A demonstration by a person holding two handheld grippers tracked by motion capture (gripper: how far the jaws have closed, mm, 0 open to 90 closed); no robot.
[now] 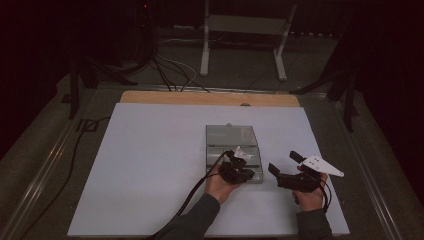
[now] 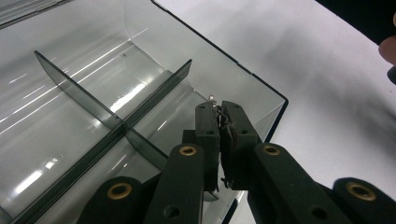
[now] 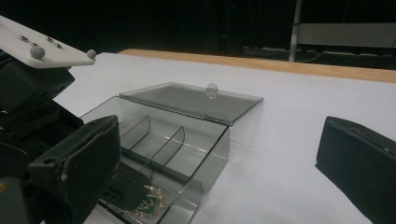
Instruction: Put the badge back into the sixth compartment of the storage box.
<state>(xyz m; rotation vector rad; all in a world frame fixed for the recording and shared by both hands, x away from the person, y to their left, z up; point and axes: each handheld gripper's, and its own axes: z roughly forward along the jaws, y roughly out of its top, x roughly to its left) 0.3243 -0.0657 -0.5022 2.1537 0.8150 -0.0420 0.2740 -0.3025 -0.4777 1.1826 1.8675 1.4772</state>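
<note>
A: Where were the left tongs at that moment?

B: Down inside the clear compartment box, over its near corner. In the left gripper view the two black jaws stood pressed together, clenched, with a thin bit of wire or chain sticking out at their tips. What exactly it was I couldn't tell; it was too small.

A: And the box itself?

B: It sat on the white worktop, directly under the left tongs and just beside the right tongs, on their inner side. Its lid lay swung back flat on the side away from both tongs, with a small clear knob standing up from it. Dark dividers crossed inside the box and split it into compartments; the left tongs were in the compartment next to the corner wall, past the crossing of the dividers.

A: Anything else in it?

B: From the right gripper view, a little heap of something golden with a green piece lay on the floor of the nearest compartment, close under the tip of the left tongs there.

A: What about the right tongs?

B: Released. Their jaws stood wide apart with nothing between them, held above the worktop alongside the box and not touching it. The grey three-cornered plate on top pointed away from the box.

A: And the hands?

B: The person's left hand gripped the left tongs from behind, the right hand held the right ones likewise, both sleeves coming in from the near edge of the worktop.
</note>
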